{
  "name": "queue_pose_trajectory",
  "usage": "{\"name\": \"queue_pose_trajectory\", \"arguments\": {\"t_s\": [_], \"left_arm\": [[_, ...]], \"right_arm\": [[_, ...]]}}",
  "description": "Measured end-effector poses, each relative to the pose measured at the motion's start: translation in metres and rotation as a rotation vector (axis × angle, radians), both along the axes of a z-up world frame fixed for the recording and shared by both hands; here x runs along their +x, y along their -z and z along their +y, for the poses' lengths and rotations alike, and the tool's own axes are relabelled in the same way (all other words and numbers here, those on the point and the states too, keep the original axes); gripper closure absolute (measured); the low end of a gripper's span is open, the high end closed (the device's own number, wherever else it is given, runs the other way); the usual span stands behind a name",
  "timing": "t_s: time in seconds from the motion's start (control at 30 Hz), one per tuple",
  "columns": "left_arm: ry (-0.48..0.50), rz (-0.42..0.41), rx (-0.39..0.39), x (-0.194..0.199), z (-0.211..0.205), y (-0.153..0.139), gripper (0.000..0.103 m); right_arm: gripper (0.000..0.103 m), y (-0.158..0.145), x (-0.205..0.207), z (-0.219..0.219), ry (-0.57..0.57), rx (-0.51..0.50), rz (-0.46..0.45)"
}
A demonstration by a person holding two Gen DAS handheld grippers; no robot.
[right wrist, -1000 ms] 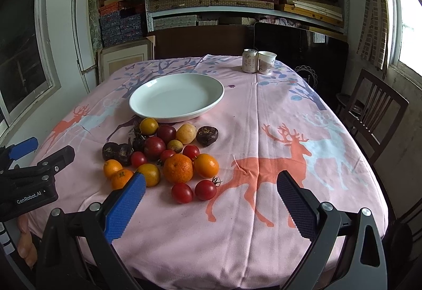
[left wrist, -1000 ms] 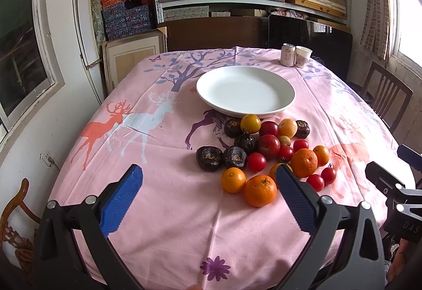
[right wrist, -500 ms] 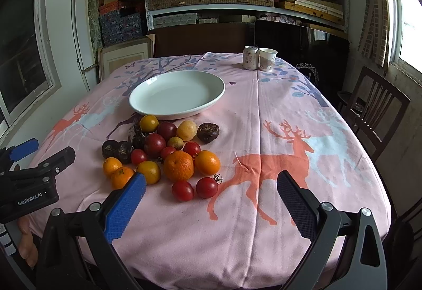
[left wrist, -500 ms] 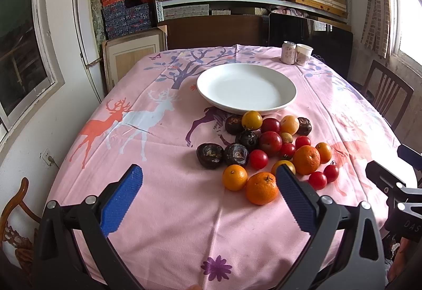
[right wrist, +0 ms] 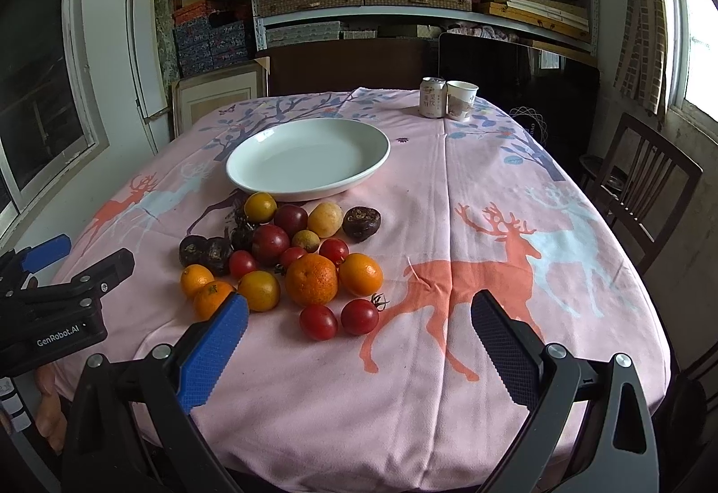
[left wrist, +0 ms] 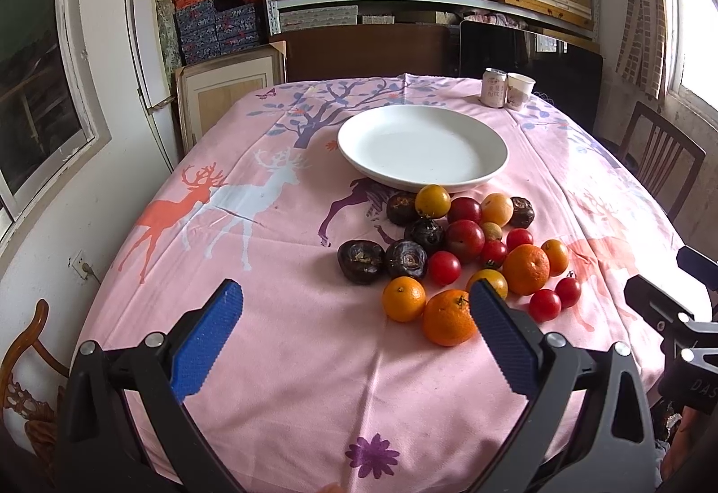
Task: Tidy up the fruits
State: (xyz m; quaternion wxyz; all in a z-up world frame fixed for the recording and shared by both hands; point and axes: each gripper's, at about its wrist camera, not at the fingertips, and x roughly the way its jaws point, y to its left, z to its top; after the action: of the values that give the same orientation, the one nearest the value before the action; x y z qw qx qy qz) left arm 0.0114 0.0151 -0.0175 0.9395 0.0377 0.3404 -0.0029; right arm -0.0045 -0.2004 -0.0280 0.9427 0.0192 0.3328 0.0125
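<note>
— From where is the worktop [left wrist: 278, 358] being viewed?

— It is being looked down on from its near edge by both wrist cameras, aimed toward the far shelves [right wrist: 426, 13]; the left view is being taken from further left.

— What is being shared?

— The white plate [left wrist: 493, 161] and fruit pile [right wrist: 309, 264] are being seen in both, fairly near.

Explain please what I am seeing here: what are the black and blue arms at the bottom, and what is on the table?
No robot is here: a person holds a two-finger gripper in each hand. Each picture comes from a camera on one gripper, looking forward along its fingers. The left gripper and the right gripper both have jaws wide open and hold nothing. On the pink tablecloth lies a pile of fruit in front of an empty white plate. Farther back stand a can and a paper cup.
</note>
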Motion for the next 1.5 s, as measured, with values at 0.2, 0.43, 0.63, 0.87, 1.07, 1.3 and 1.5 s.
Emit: {"name": "queue_pose_trajectory", "arguments": {"t_s": [0.2, 0.43, 0.63, 0.87, 1.07, 1.3, 1.5], "left_arm": [[-0.002, 0.000, 0.000, 0.001, 0.002, 0.001, 0.004], [-0.005, 0.003, 0.003, 0.002, 0.002, 0.001, 0.004], [-0.014, 0.003, 0.002, 0.003, 0.002, -0.001, 0.004], [-0.014, 0.000, 0.009, 0.003, 0.003, -0.001, 0.004], [0.023, 0.011, 0.035, -0.002, 0.005, 0.011, 0.004], [0.086, 0.089, 0.043, 0.009, -0.002, 0.053, 0.004], [0.160, 0.067, 0.047, 0.016, -0.023, 0.062, 0.035]], "right_arm": [[0.003, 0.000, 0.000, 0.001, -0.001, -0.001, -0.001], [0.003, 0.001, 0.000, 0.003, -0.006, -0.004, 0.002], [0.003, -0.002, 0.000, 0.002, -0.010, -0.004, 0.000], [0.003, -0.004, -0.001, 0.003, -0.012, -0.012, -0.009], [0.003, -0.007, -0.006, -0.010, 0.020, -0.008, -0.038], [0.003, 0.016, 0.003, -0.043, 0.087, 0.042, 0.032], [0.003, 0.026, 0.005, -0.047, 0.092, 0.026, 0.039]]}}
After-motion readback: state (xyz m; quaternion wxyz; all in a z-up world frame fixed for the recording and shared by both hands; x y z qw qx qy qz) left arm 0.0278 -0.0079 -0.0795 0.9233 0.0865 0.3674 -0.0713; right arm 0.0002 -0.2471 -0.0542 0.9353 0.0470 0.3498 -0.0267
